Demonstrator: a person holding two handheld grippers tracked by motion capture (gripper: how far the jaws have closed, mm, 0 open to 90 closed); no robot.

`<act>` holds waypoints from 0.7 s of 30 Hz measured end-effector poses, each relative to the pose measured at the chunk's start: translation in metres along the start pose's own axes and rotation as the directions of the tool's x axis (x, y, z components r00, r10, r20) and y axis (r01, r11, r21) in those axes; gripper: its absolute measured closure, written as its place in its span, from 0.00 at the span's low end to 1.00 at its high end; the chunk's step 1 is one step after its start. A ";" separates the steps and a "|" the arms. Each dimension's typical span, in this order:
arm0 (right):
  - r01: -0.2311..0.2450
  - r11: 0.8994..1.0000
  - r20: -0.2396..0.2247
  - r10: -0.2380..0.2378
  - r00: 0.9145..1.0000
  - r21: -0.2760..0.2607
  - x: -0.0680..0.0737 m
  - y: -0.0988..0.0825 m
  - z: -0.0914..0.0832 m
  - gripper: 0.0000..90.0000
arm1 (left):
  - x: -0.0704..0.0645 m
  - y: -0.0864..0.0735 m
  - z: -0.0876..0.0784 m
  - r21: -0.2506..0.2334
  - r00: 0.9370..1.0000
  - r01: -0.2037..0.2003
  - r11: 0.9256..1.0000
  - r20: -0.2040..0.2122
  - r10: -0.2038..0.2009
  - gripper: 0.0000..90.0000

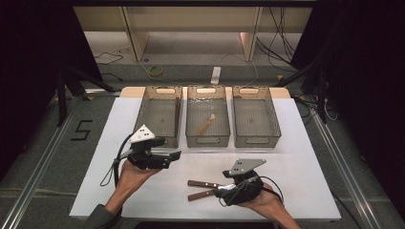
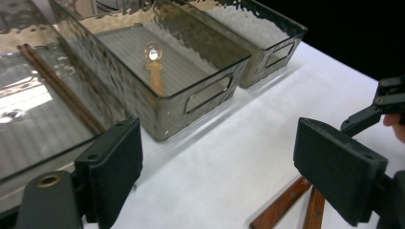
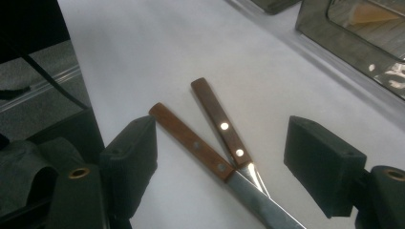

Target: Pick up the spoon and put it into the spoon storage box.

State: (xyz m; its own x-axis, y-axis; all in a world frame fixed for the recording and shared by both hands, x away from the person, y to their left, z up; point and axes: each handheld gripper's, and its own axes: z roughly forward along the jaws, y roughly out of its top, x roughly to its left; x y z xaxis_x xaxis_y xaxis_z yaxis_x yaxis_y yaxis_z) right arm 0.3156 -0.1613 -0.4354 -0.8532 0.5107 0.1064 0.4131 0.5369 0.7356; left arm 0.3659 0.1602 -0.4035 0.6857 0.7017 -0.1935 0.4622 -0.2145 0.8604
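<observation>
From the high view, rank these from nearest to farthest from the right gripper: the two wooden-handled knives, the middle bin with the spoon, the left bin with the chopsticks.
1. Wooden-handled knives: on the white table just left of the right gripper, right at its jaws.
2. Middle bin: beyond it, up the table, holding the spoon.
3. Left bin: farthest, up and to the left, chopsticks along its right wall.

The high view looks forward and down from the person's side, taking in the whole white table [image 1: 296,143] and three bins [image 1: 207,121] at 12 o'clock. The left gripper view sits low and close, facing the bins toward 1 o'clock. The right gripper view looks steeply down, very near two knives [image 3: 215,143]. All three views share the knives.
</observation>
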 end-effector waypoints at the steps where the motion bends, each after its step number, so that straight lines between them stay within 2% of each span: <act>1: 0.003 1.000 -0.001 -0.003 1.000 0.002 0.001 0.000 0.001 0.30 | 0.000 -0.002 -0.002 -0.006 1.000 0.002 1.000 -0.001 -0.002 0.19; 5: 0.005 1.000 -0.011 -0.005 1.000 0.011 0.002 0.002 0.004 0.30 | -0.001 -0.006 -0.009 -0.015 1.000 0.009 1.000 0.006 -0.009 0.19; 11: 0.048 0.998 -0.034 -0.047 0.998 0.034 0.005 0.008 0.006 0.31 | 0.000 -0.011 -0.017 -0.038 1.000 0.020 0.999 -0.004 -0.020 0.18; 17: 0.095 0.992 -0.065 -0.090 0.994 0.077 0.006 0.018 0.010 0.32 | -0.002 -0.017 -0.021 -0.037 1.000 0.023 0.999 0.001 -0.023 0.18; 21: 0.126 0.986 -0.065 -0.120 0.991 0.105 0.005 0.023 0.013 0.32 | -0.002 -0.018 -0.021 -0.045 1.000 0.021 0.999 0.000 -0.021 0.18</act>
State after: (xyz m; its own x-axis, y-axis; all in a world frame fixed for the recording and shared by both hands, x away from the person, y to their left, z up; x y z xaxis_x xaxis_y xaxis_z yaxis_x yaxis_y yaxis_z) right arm 0.3251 -0.1376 -0.4264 -0.9154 0.3979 0.0609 0.3333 0.6643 0.6691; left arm 0.3447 0.1771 -0.4092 0.6758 0.7059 -0.2120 0.4508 -0.1684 0.8766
